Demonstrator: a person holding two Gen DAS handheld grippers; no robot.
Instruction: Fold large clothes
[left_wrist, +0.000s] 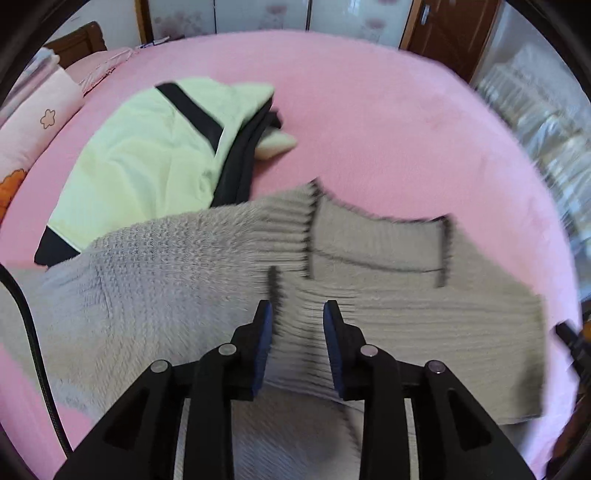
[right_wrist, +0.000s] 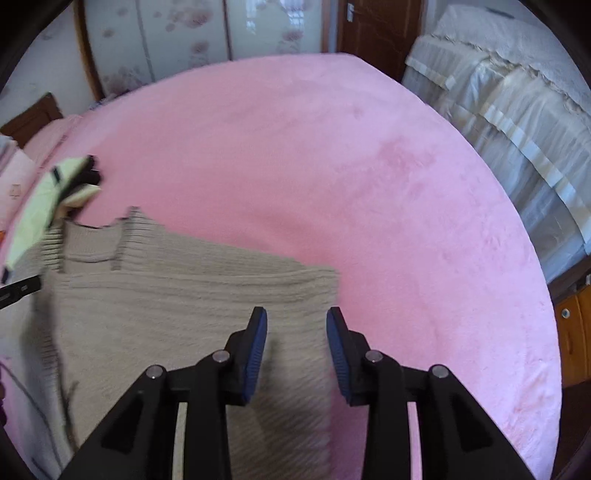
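Left wrist view: the left tool (left_wrist: 297, 308) has its fingers apart, and the ribbed beige sweater (left_wrist: 207, 266) lies on the pink bed (left_wrist: 369, 110) directly under and between them; no clamping is visible.
Beyond it: a folded pale green garment (left_wrist: 147, 147) lies toward the far left side of the bed.
Right wrist view: the right tool (right_wrist: 296, 314) stands open over the sweater's (right_wrist: 166, 295) right edge.

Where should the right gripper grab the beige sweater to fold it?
Probably the sweater's right side edge, just ahead of the open right gripper. Come from the bare pink bed on the right, fingers low. That edge lies flat and straight, so one finger could slip under it.
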